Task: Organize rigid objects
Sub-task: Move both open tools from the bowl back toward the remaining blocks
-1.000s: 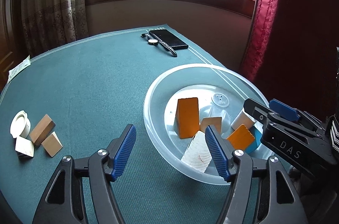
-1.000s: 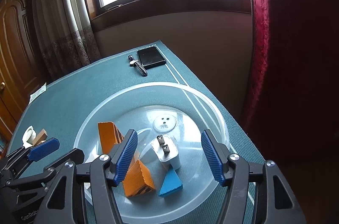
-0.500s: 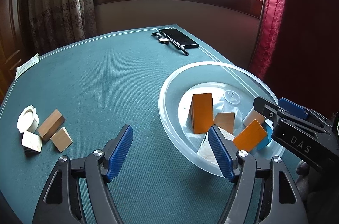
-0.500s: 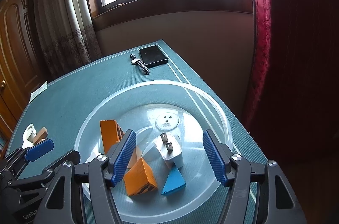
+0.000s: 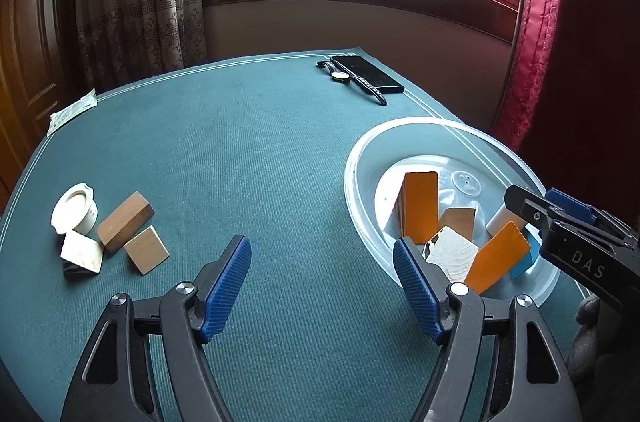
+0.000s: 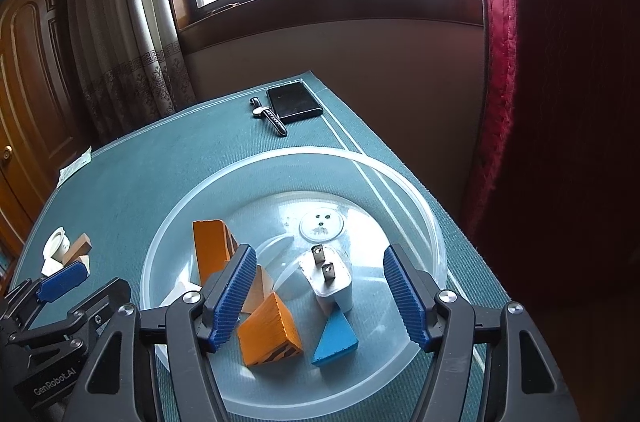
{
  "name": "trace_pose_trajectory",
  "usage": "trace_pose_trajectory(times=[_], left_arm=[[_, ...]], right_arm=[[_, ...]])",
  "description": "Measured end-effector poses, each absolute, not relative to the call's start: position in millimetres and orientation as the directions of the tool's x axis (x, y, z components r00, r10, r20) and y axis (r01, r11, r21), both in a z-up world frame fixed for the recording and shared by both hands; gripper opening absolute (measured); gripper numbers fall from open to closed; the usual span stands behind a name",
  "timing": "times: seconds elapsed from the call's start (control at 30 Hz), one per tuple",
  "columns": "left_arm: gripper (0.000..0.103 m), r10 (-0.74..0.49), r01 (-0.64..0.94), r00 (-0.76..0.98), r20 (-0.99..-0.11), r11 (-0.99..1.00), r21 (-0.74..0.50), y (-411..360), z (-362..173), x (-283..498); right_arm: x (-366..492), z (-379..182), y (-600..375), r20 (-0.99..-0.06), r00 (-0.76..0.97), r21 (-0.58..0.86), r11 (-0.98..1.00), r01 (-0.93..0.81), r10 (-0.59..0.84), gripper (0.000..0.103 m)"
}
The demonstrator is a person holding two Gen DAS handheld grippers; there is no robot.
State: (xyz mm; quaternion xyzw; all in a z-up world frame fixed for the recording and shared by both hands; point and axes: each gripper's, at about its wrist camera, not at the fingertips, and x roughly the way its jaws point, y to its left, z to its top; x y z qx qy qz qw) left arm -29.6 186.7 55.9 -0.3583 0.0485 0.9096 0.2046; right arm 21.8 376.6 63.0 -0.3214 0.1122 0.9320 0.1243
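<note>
A clear plastic bowl [image 5: 360,158] [image 6: 400,182] sits at the table's right. It holds two orange blocks [image 6: 268,332] [image 5: 418,208], a pale wood block [image 5: 454,252], a blue wedge [image 6: 336,336] and a white plug adapter [image 6: 330,280]. At the left lie a white cap [image 5: 74,208], a brown block [image 5: 124,220], a tan block [image 5: 146,254] and a white block [image 5: 82,254]. My left gripper [image 5: 322,284] is open and empty over the cloth left of the bowl. My right gripper [image 6: 320,292] is open and empty above the bowl, around the adapter.
A black phone [image 5: 366,73] and a wristwatch [image 5: 352,80] lie at the far edge of the green table cloth [image 5: 240,142]. A paper slip [image 5: 72,110] lies at the far left edge. A red curtain [image 5: 536,22] hangs to the right.
My left gripper has pulled back and swung left, away from the bowl and toward the loose blocks. My right gripper has risen slightly over the bowl.
</note>
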Motion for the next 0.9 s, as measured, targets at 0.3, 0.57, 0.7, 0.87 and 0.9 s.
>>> trace_pose_trajectory(times=[0.3, 0.57, 0.7, 0.87, 0.9], left_arm=[[0.075, 0.315, -0.358, -0.671, -0.671, -0.930, -0.080, 166.8, 55.4, -34.6], [0.075, 0.299, -0.325, -0.681, -0.669, -0.941, -0.091, 150.9, 55.4, -36.4], [0.075, 0.282, -0.301, -0.689, -0.668, -0.949, -0.091, 138.6, 55.6, -37.4], [0.080, 0.239, -0.247, -0.705, -0.668, -0.965, -0.086, 110.7, 53.0, -37.9], [0.080, 0.230, -0.234, -0.706, -0.670, -0.968, -0.086, 103.9, 52.4, -39.0]], right_arm=[[24.8, 66.3, 365.2, -0.601, -0.786, 0.120, -0.957, -0.266, 0.143, 0.070], [24.5, 65.9, 357.5, -0.601, -0.790, 0.115, -0.965, -0.236, 0.122, 0.071], [27.1, 70.6, 351.1, -0.582, -0.805, 0.111, -0.969, -0.219, 0.115, 0.084], [29.9, 73.5, 339.6, -0.569, -0.819, 0.121, -0.978, -0.171, 0.073, 0.094], [29.9, 73.4, 336.6, -0.571, -0.819, 0.124, -0.980, -0.158, 0.059, 0.095]])
